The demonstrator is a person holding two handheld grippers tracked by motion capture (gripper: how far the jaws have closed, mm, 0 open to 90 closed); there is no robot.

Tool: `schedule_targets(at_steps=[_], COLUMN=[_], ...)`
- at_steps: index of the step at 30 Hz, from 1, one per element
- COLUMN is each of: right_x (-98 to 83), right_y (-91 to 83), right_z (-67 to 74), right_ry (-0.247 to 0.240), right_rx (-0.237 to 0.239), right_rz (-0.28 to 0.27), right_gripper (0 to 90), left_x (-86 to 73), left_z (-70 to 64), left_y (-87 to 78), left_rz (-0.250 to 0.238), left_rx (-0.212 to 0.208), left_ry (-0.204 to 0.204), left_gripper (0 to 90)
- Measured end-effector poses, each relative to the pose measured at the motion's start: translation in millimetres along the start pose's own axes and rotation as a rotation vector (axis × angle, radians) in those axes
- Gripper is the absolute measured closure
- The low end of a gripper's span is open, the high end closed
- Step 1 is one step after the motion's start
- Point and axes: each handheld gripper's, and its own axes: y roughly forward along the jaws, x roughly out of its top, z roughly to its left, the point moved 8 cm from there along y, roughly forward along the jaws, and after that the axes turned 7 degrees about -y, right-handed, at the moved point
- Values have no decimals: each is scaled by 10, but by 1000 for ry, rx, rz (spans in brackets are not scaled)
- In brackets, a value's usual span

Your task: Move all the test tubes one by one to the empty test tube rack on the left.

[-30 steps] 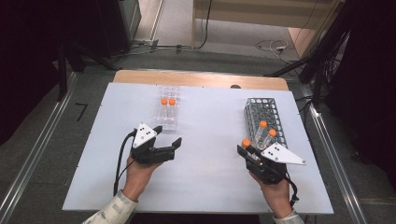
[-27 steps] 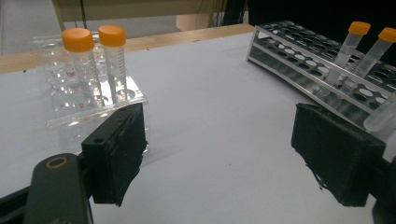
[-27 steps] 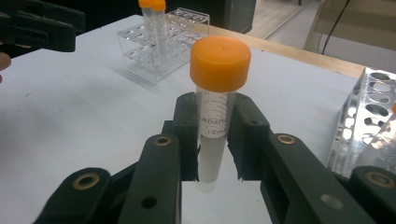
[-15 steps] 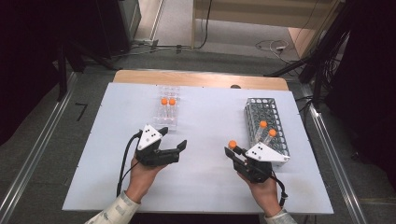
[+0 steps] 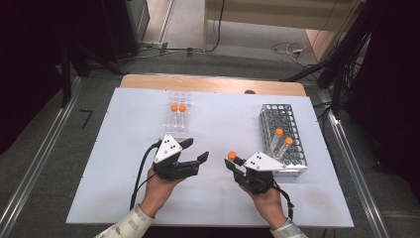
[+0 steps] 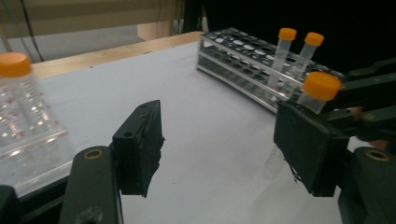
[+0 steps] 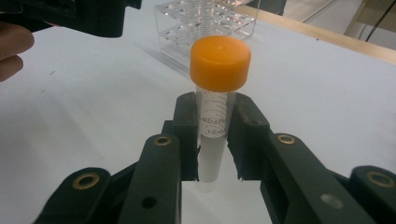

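My right gripper point(image 5: 233, 162) is clamped on a clear plastic tube with an orange screw cap point(image 7: 217, 88), pads pressing its wall just below the cap, the tube upright between them above the white table top point(image 5: 223, 124). In the high view it sits near the table's middle, just left of the metal wire rack point(image 5: 289, 136), where two more orange-capped tubes point(image 5: 282, 141) stand. My left gripper point(image 5: 195, 152) faces it from close by, jaws apart with nothing between them; they have just been closing. Behind my left hand point(image 5: 158, 191), well apart, a clear acrylic rack point(image 5: 177, 116) holds two orange-capped tubes of its own.
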Motion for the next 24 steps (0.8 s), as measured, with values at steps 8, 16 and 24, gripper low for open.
schedule_targets(at_steps=[8, 16, 24], right_x=[54, 103, 146], right_y=[128, 210, 233], right_z=[136, 265, 344], right_ry=[-14, -36, -44], right_rx=[29, 58, 77], right_rz=[7, 7, 0], right_gripper=[718, 718, 718], left_x=[-3, -27, -64], left_z=[-186, -273, -307], left_y=[46, 89, 118], left_rz=[10, 23, 38], left_rx=[-64, -83, -87], left_ry=[27, 49, 69], left_gripper=[414, 462, 550])
